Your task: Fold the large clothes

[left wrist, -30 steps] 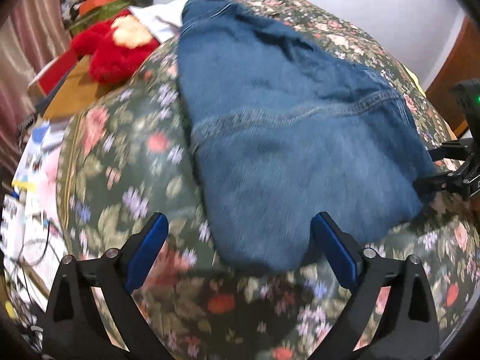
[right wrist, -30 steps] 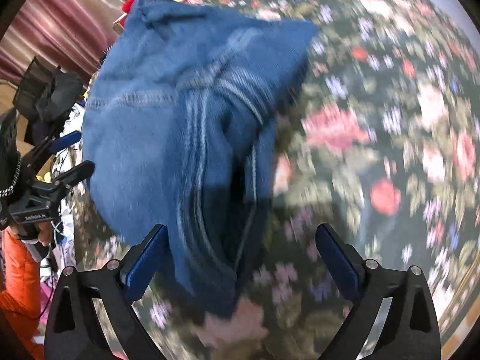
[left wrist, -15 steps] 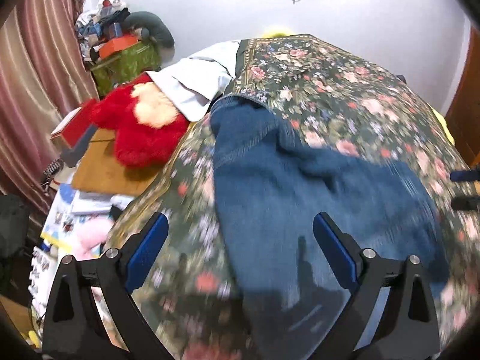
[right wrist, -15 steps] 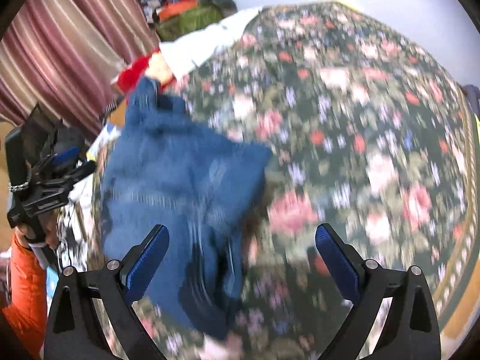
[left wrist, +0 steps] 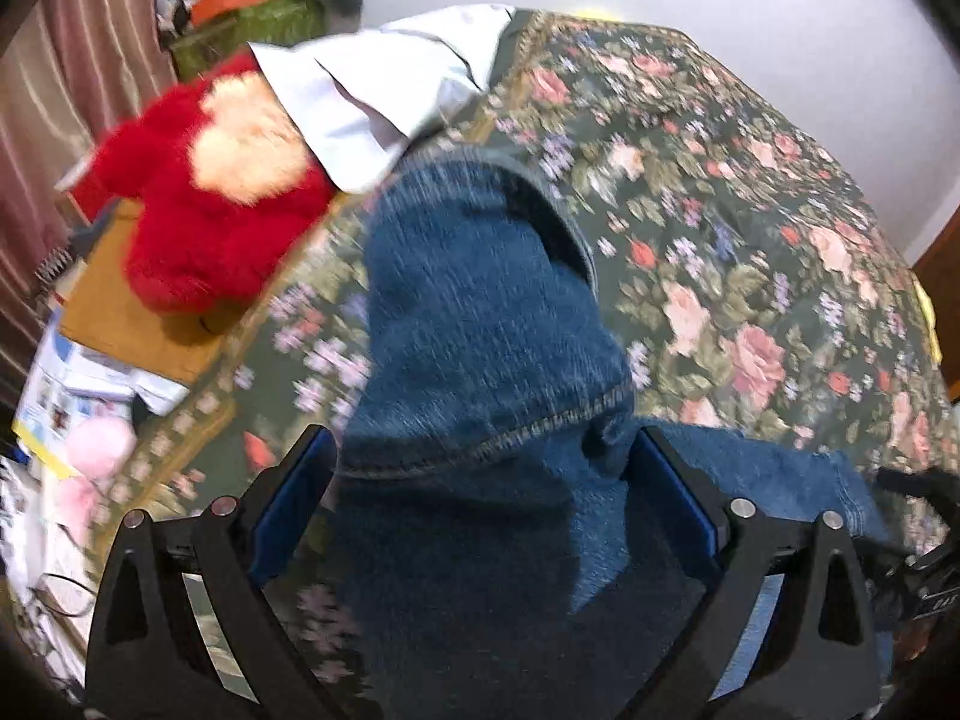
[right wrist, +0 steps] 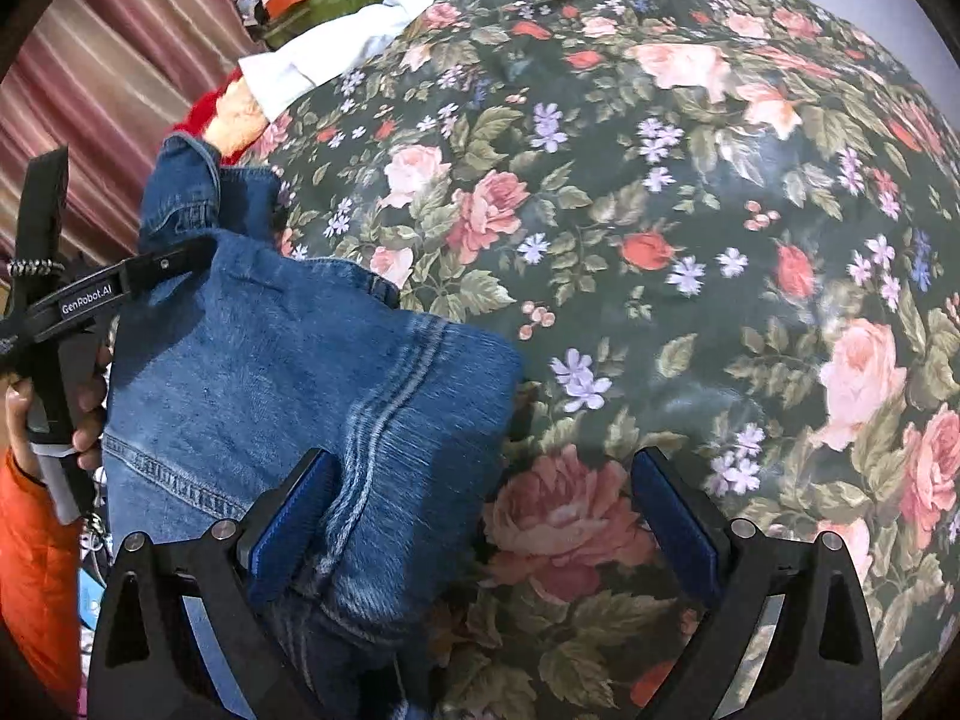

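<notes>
A blue denim garment (left wrist: 480, 330) lies bunched on the floral bedspread (left wrist: 750, 240); it also shows in the right wrist view (right wrist: 288, 372) at the bed's left edge. My left gripper (left wrist: 480, 492) is open, its blue pads (left wrist: 288, 498) on either side of a denim seam, not closed on it. My right gripper (right wrist: 480, 516) is open over the garment's right edge, with denim against its left pad (right wrist: 288, 516). The left gripper's black body (right wrist: 90, 300) shows at the left in the right wrist view, over the cloth.
A red plush toy (left wrist: 210, 210) and a white cloth (left wrist: 384, 84) lie past the garment at the bed's far left corner. Boxes and papers (left wrist: 108, 330) crowd the floor to the left. Wide bare bedspread (right wrist: 720, 210) lies to the right.
Both grippers have pulled back toward the near edge of the bed, and the denim now lies closer, between the open jaws. The garment looks shorter and more bunched than a second ago.
</notes>
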Demonstrator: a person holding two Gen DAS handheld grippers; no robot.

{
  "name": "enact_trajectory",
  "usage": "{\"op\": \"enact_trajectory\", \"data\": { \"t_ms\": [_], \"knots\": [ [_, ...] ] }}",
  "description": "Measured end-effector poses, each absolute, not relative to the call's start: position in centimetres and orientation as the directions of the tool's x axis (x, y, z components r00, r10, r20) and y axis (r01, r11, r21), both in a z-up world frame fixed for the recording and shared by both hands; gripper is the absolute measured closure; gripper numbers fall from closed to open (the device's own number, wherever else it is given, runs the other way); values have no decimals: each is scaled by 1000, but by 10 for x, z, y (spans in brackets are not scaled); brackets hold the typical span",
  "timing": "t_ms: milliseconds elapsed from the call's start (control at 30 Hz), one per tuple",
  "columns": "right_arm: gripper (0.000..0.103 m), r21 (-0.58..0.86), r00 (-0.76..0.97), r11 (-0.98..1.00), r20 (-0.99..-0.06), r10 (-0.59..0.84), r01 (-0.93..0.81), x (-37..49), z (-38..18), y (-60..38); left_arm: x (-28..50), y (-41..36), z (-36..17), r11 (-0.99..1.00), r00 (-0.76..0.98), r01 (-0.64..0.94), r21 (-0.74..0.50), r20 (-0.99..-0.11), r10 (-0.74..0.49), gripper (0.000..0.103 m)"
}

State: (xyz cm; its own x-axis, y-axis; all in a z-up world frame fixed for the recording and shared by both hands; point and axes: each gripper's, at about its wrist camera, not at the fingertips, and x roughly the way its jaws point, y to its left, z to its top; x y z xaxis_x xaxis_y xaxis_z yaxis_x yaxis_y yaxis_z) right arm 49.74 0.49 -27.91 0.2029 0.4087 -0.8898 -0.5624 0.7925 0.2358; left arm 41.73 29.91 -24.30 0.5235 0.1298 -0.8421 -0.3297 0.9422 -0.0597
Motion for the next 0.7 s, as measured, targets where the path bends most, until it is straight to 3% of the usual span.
{"op": "enact_trajectory", "data": {
  "t_ms": [200, 367, 567, 700],
  "knots": [
    [5, 132, 292, 836, -899, 327, -532, 487, -268, -17, 424, 305, -219, 935, 520, -352, 42, -822, 233, 3],
    [6, 205, 295, 866, -883, 364, -455, 482, -242, -47, 408, 292, -175, 941, 557, -328, 84, -788, 264, 6],
    [6, 244, 414, 835, -778, 472, -493, 439, -161, -63, 338, 260, -101, 961, 703, -277, 6, -681, 207, 6],
    [6, 251, 512, 784, -638, 575, -568, 384, -92, -66, 273, 229, -55, 969, 794, -246, 7, -572, 205, 6]
  ]
}}
